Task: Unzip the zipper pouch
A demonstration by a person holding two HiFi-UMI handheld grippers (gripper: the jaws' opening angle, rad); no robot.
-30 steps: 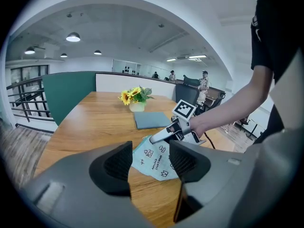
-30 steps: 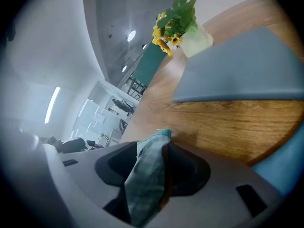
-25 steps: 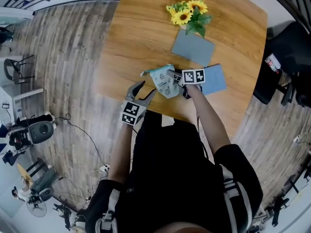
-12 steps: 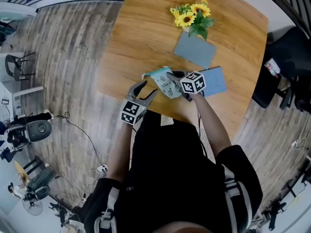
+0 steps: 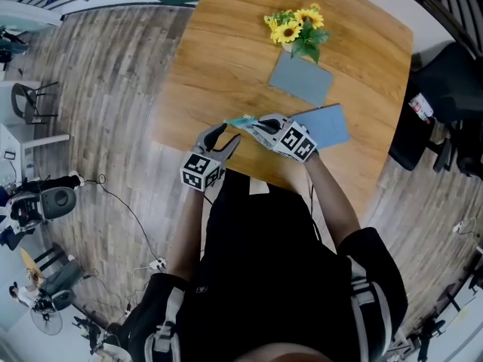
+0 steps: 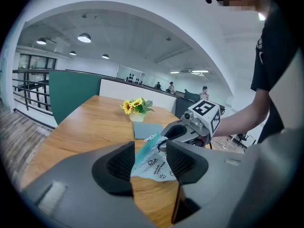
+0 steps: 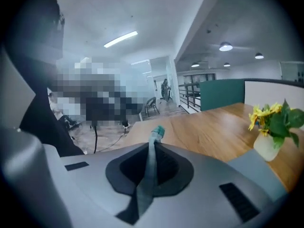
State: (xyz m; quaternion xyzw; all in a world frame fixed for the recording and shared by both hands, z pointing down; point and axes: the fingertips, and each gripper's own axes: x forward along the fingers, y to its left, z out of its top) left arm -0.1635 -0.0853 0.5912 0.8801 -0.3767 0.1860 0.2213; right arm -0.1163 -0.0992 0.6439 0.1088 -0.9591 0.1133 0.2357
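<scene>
The zipper pouch [image 5: 243,121] is pale, with small prints and a teal zip edge. It is held up off the wooden table [image 5: 219,59] near the front edge. My right gripper [image 5: 257,124] points left and is shut on one end of it; in the right gripper view the pouch edge [image 7: 151,167] stands clamped between the jaws. My left gripper [image 5: 225,136] sits just left of the pouch. In the left gripper view the pouch [image 6: 153,157] hangs just beyond the jaws of the left gripper [image 6: 149,152], which are closing, with no pad pressing on it. The right gripper [image 6: 183,130] holds its far end.
A small vase of sunflowers [image 5: 296,26] stands at the back of the table. A grey pad [image 5: 302,80] and a blue notebook [image 5: 323,125] lie to the right of the pouch. A dark chair [image 5: 434,89] stands beyond the table's right edge.
The right gripper has shut on the pouch, rolled over and lifted it off the table onto its edge. The left gripper has edged up toward it.
</scene>
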